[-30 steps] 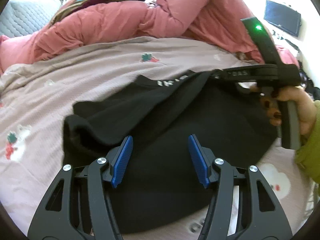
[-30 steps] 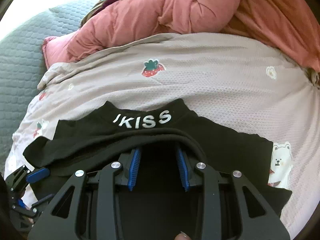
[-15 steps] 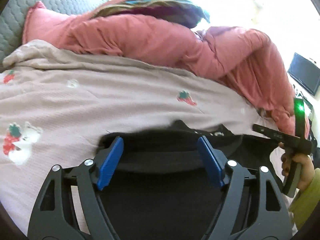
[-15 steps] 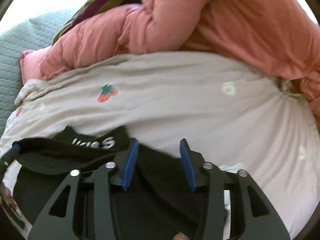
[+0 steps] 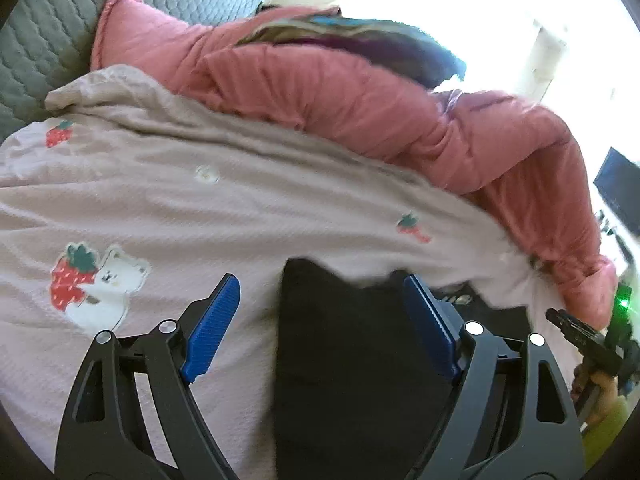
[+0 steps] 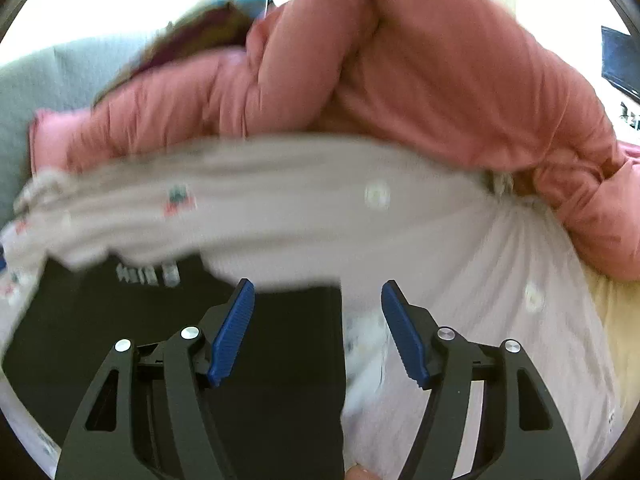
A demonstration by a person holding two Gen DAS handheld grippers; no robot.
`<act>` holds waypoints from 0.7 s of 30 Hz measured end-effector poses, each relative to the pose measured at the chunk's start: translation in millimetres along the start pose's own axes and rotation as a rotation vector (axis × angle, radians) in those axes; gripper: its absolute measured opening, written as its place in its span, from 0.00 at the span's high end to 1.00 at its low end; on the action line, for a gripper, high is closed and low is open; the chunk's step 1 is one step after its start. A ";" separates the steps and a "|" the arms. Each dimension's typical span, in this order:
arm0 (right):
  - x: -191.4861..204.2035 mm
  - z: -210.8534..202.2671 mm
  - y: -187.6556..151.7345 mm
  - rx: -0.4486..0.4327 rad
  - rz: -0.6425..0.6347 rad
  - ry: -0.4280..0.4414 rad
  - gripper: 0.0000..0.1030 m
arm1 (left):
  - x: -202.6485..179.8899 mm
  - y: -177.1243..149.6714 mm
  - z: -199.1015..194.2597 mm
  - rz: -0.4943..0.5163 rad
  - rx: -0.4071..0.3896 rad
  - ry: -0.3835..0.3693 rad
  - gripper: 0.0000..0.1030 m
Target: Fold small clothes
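Observation:
A black garment with white lettering lies flat on the pale printed bed sheet. My left gripper is open and empty, over the garment's left edge; the edge runs between its fingers. My right gripper is open and empty, over the garment's right edge. The right gripper also shows at the far right of the left wrist view, held by a hand. The right wrist view is blurred.
A bunched pink quilt lies along the far side of the bed, with a striped cloth on top. A grey quilted headboard stands at the left. A dark screen is at the far right.
The right gripper opened and moved right, to the garment's right edge. The left gripper swung left to the left edge and opened wider. The garment now lies flatter, with straight side edges.

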State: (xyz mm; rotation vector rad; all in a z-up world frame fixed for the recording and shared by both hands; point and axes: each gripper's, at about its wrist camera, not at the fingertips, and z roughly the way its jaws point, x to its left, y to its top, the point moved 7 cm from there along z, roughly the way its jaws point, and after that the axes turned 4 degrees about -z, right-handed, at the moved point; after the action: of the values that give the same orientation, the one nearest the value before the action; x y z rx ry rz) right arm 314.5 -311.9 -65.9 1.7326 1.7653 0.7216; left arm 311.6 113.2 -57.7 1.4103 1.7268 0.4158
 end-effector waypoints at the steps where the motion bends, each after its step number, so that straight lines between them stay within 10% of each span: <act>1: 1.4 7.8 -4.7 0.025 0.001 0.003 0.37 | 2.8 -5.1 5.7 -0.001 0.027 0.012 0.26; 6: 1.9 33.8 -18.8 0.119 0.029 0.011 0.37 | 4.7 -30.8 25.4 0.052 0.128 0.065 0.26; 9: 2.3 45.7 -25.9 0.162 0.071 0.062 0.66 | 0.5 -40.4 31.0 0.079 0.158 0.063 0.27; 12: 3.9 40.4 -25.1 0.129 0.077 0.071 0.84 | 0.5 -49.7 39.2 0.103 0.203 0.081 0.81; 13: 3.6 37.9 -23.8 0.113 0.072 0.060 0.92 | 1.0 -50.7 39.7 0.112 0.202 0.092 0.83; 21: -12.1 48.7 -37.2 0.140 0.071 -0.049 0.84 | 6.2 -49.4 40.8 0.115 0.191 0.123 0.88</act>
State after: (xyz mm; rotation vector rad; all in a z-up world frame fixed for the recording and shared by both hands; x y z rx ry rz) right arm 323.4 -325.1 -126.3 1.8972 1.7655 0.5925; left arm 311.5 93.5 -119.0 1.6569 1.8290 0.4158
